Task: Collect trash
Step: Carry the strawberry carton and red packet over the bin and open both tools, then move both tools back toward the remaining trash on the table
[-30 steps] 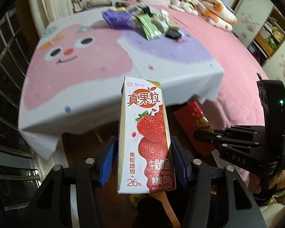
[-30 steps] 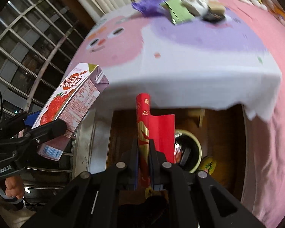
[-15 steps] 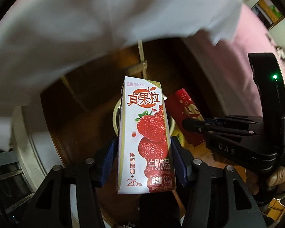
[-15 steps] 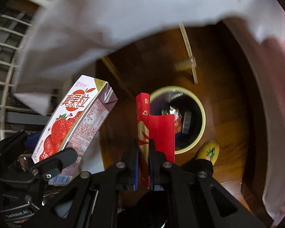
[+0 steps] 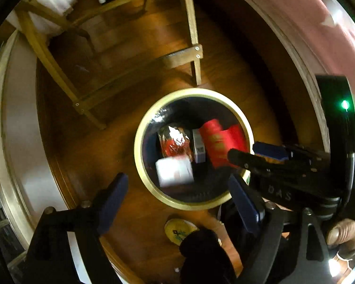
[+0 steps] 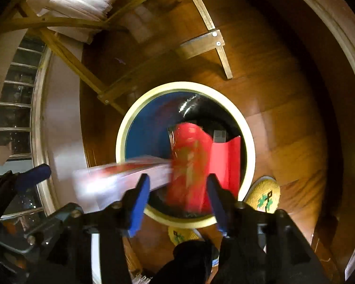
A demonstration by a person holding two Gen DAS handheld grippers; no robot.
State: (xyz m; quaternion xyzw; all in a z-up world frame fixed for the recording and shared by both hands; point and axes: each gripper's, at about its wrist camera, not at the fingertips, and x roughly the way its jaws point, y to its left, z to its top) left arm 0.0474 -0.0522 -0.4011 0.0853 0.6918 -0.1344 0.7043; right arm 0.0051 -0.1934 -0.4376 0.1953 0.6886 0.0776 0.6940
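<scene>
While both cameras look straight down at the wooden floor (image 5: 120, 142), I see the round trash bin (image 5: 137, 156) at frame centre. My left gripper (image 5: 177, 189) has its jaws spread wide with nothing between them; the right gripper (image 6: 178, 196) is likewise spread and empty. In the right wrist view the milk carton (image 6: 120, 179) (badly blurred) sits over the bin's lower-left rim, touching the red envelope (image 6: 201, 161) inside the opening. A yellow slipper (image 6: 265, 196) lies just beside the bin, lower right.

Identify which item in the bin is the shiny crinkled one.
The foil wrapper in the trash bin, left of the small box and red envelope; those look matte.
</scene>
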